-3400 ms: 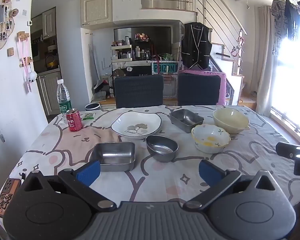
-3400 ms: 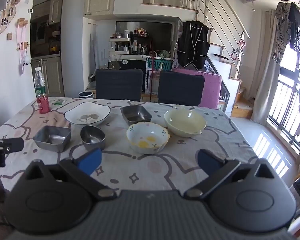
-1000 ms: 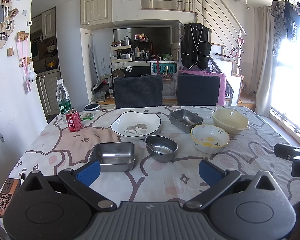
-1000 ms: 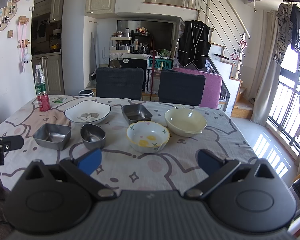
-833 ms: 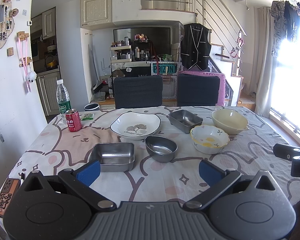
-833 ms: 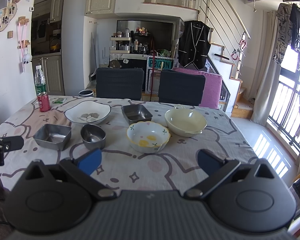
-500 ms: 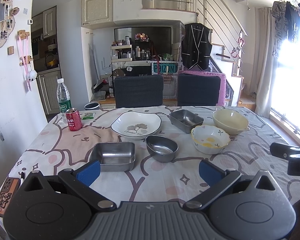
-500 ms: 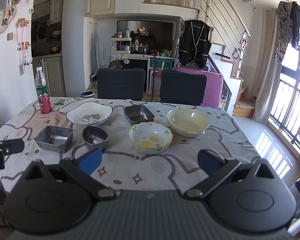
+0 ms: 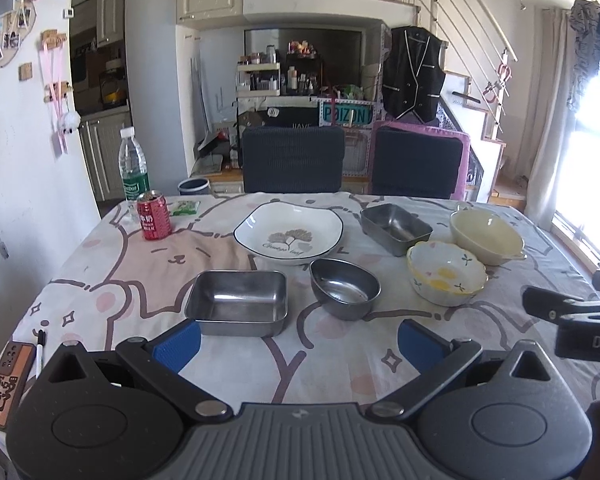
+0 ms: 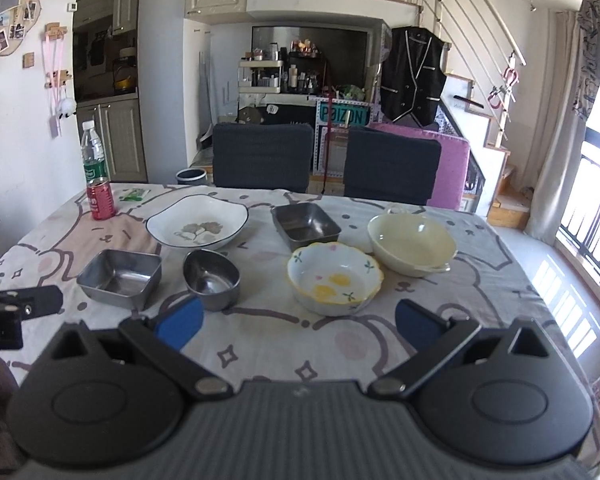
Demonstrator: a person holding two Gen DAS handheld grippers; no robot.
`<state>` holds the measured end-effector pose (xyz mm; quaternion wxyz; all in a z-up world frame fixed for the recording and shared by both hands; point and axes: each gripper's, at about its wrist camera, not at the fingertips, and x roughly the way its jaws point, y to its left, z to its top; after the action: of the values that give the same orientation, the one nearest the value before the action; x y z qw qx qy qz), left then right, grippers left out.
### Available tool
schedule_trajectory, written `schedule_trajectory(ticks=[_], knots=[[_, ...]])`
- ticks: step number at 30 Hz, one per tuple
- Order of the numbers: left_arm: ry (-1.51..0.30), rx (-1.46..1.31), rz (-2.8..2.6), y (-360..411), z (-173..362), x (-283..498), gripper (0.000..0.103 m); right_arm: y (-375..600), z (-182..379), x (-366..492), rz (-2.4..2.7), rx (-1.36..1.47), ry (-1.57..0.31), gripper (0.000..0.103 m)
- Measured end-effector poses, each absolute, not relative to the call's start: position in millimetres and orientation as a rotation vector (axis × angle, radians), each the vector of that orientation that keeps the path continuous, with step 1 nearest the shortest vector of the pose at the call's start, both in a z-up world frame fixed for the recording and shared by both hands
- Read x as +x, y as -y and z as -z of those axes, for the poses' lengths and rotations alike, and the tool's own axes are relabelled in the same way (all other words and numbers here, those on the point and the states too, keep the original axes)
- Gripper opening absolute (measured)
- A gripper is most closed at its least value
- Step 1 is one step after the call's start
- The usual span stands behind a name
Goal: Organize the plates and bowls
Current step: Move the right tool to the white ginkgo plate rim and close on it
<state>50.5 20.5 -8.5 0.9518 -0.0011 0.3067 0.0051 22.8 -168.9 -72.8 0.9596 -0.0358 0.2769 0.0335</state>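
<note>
My left gripper [image 9: 298,346] and right gripper [image 10: 296,322] hover above the near tabletop [image 9: 340,364], jaws spread wide, holding nothing. Just ahead sit a square steel dish [image 9: 238,303], an oval steel bowl [image 9: 345,288] and a flowered bowl [image 10: 334,278]. Farther back lie a white plate [image 9: 289,238], a steel tray [image 9: 396,229] and a cream bowl [image 10: 412,242].

On the table [image 9: 228,364], a square tin [image 9: 238,301] lies left of a round bowl [image 9: 345,288], a plate [image 9: 288,233] behind both.
</note>
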Motion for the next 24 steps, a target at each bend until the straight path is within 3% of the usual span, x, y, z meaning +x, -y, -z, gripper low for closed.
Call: schedule_trajectory(ticks=[24], knots=[[-0.617, 0.048, -0.052, -53.8, 10.9, 168.3, 0.103, 127.8, 86.6, 143.3, -0.072, -0.109, -0.58, 0.103]])
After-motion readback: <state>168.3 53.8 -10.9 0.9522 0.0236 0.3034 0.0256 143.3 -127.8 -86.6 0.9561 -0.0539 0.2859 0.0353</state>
